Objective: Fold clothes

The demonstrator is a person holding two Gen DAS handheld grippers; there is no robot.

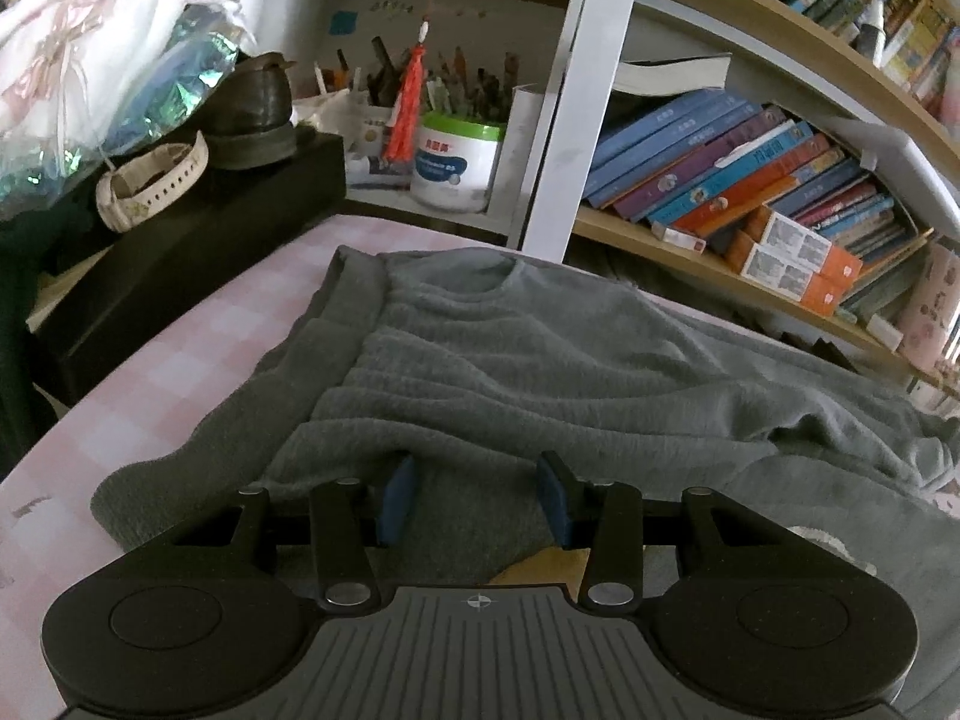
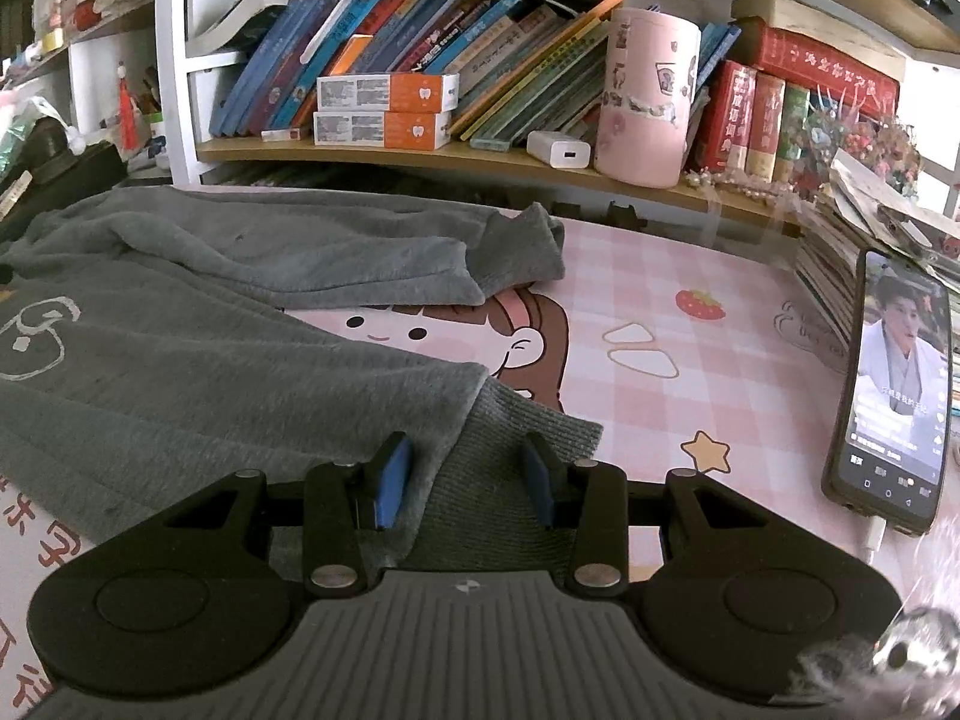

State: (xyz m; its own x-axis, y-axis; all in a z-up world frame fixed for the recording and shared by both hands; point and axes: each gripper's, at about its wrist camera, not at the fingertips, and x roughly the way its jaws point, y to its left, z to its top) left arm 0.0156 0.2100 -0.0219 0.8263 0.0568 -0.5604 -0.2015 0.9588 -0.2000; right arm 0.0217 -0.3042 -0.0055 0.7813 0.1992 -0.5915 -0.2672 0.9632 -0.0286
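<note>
A phone (image 2: pixel 894 396) leans on stacked books beside a pink cup (image 2: pixel 645 99) on the shelf (image 2: pixel 420 157).

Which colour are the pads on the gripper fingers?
Blue pads, seen best in the right wrist view.

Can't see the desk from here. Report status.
Left gripper open over grey fleece sweatshirt. Right gripper open at its ribbed hem corner. Sweatshirt partly folded. Black smartphone propped alongside, clear.

Grey sweatshirt (image 2: pixel 180 372) on a pink checked worktop (image 2: pixel 690 300).
White outline print on the sweatshirt; red strawberry (image 2: pixel 699 304) and yellow star (image 2: pixel 708 452) on the worktop.
</note>
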